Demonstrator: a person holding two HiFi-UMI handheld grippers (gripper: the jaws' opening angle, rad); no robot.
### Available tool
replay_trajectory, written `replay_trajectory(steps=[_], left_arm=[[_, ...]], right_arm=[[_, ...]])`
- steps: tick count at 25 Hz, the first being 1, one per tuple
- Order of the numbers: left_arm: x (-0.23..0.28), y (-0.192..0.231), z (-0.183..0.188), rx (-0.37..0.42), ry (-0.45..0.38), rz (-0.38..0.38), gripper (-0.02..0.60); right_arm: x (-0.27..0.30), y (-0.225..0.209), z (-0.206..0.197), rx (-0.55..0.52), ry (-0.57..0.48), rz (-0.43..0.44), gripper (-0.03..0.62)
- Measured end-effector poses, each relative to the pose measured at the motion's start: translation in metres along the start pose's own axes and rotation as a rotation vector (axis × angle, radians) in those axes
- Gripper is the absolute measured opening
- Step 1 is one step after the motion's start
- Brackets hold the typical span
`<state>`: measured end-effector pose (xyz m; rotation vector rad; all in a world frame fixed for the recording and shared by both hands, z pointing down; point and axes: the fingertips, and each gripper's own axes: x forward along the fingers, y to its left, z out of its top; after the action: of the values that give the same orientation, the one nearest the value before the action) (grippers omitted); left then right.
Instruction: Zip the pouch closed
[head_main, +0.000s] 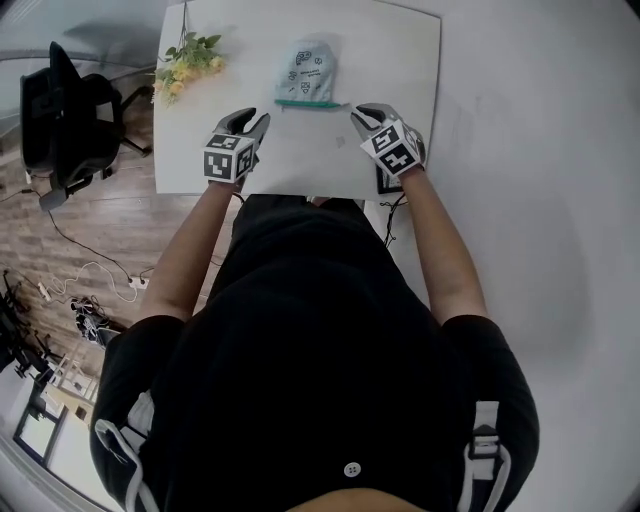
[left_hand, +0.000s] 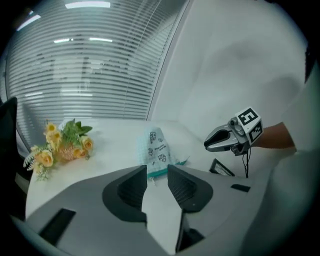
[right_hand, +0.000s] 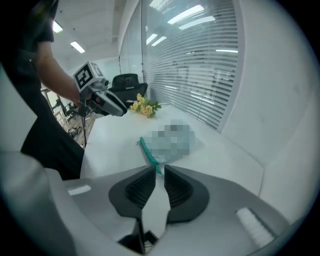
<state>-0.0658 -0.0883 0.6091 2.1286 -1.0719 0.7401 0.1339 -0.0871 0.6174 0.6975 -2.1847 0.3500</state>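
A pale blue-green printed pouch (head_main: 306, 70) lies flat on the white table (head_main: 400, 60), its green zipper edge (head_main: 310, 103) towards me. My left gripper (head_main: 255, 121) hovers above the table near the zipper's left end. Its jaws stand apart with nothing between them, and the pouch (left_hand: 157, 149) shows just beyond them in the left gripper view. My right gripper (head_main: 362, 113) hovers off the zipper's right end. A narrow gap shows between its jaws, with only the table seen through it; the pouch (right_hand: 172, 140) lies ahead. Neither gripper touches the pouch.
A bunch of yellow flowers (head_main: 185, 62) lies at the table's far left corner. A black office chair (head_main: 60, 110) stands on the wooden floor to the left. A small dark flat object with a cable (head_main: 388, 185) sits at the table's near right edge.
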Motion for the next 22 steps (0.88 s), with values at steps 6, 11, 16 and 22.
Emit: replay_trajectory(steps=[6,11,16,22], left_arm=[[-0.064,-0.036,0.066,0.099,-0.236,-0.038,0.135],[-0.107,-0.068,0.119,0.164,-0.403,-0.072,0.135],[-0.136,-0.093,0.164,0.212,-0.528,-0.116,0.121],[-0.161,-0.116,0.199,0.256,-0.621,-0.156,0.063]], right_arm=[[-0.054,0.009,0.084,0.080,-0.278,-0.005,0.071],[-0.102,0.013,0.141,0.115,-0.479,0.003,0.071],[-0.146,0.019,0.185,0.105,-0.633,-0.008,0.063],[-0.184,0.025,0.216,0.080,-0.736,-0.028,0.029]])
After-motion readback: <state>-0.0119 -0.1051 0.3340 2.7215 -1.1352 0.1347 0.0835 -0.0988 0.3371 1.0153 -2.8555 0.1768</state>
